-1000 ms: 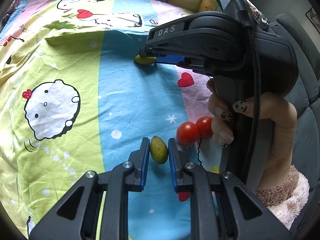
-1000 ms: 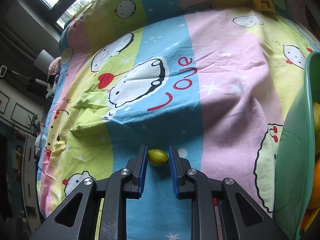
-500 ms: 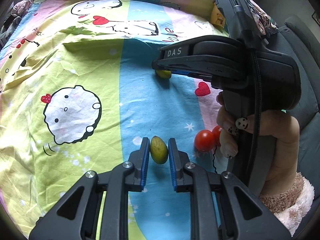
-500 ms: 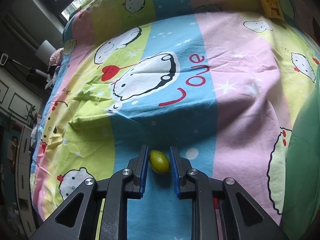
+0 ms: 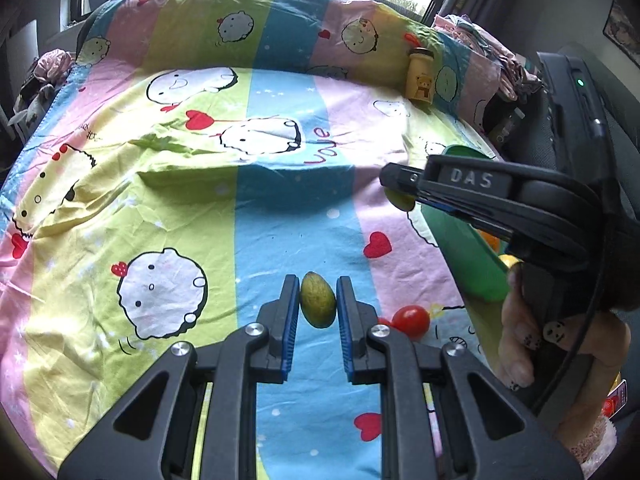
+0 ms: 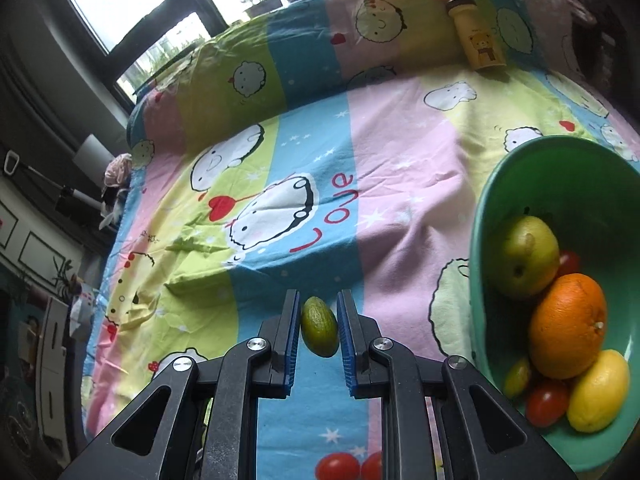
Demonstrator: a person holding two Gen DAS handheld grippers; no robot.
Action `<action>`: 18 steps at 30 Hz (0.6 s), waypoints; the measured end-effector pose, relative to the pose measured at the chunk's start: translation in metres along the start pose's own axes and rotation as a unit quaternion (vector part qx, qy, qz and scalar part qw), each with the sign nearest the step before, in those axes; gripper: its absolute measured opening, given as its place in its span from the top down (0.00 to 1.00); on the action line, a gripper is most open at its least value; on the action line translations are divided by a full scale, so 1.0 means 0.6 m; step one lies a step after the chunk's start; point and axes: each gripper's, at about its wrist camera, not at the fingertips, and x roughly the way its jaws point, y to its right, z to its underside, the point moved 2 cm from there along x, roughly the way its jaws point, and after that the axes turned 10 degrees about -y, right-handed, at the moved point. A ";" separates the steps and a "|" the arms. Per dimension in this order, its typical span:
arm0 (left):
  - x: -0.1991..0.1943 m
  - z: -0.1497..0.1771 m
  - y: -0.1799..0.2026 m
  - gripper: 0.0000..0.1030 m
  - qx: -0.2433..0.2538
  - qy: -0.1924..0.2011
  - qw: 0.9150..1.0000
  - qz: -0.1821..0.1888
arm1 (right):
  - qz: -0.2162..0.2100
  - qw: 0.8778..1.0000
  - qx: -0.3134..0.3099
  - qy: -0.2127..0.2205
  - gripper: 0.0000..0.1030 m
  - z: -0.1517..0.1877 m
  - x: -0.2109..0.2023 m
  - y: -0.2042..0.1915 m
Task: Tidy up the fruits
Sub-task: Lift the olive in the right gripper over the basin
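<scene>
Lifted off the sheet (image 5: pixel 260 240) since the earlier frames: both small green fruits, each one now up in the air. Swung over toward the bowl (image 6: pixel 560 168) too, on the right side.

Left gripper (image 5: pixel 318 300): pinching a small green fruit (image 5: pixel 317 299) tight between the blue pads. Right gripper (image 6: pixel 319 326): pinching another green fruit (image 6: pixel 319 326) the same way, just left of the bowl. Two red tomatoes (image 6: pixel 348 466) down on the sheet, close by and left of the bowl. Not picked up yet.

Inside the bowl: a green pear (image 6: pixel 528 256), an orange (image 6: pixel 568 324), a lemon (image 6: pixel 598 390) and small tomatoes. Far past the bowl, a yellow bottle (image 6: pixel 478 36) against the pillow.

Step in hand, most likely: carrying fruit to the bowl. Next: move over the bowl's open side, go low, then let go softly, one at a time. Watch out for bumping the two tools together, and for dropping fruit onto the pear or orange so hard that it bounces out.
</scene>
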 end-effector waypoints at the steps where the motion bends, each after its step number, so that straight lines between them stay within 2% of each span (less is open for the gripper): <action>1: 0.000 -0.007 0.003 0.82 0.005 0.006 1.000 0.000 | 0.001 1.000 0.008 0.012 0.80 0.003 -0.017 0.009; 7: -0.004 -0.038 0.067 0.82 0.048 0.037 0.998 0.003 | 0.009 0.996 0.058 0.074 0.80 0.017 -0.102 0.070; 10: -0.003 -0.052 0.095 0.82 0.061 0.048 0.997 0.018 | 0.019 0.991 0.088 0.097 0.80 0.022 -0.133 0.103; 18: 0.023 -0.091 0.168 0.82 0.096 0.043 0.993 0.052 | 0.046 0.978 0.167 0.117 0.80 0.037 -0.171 0.192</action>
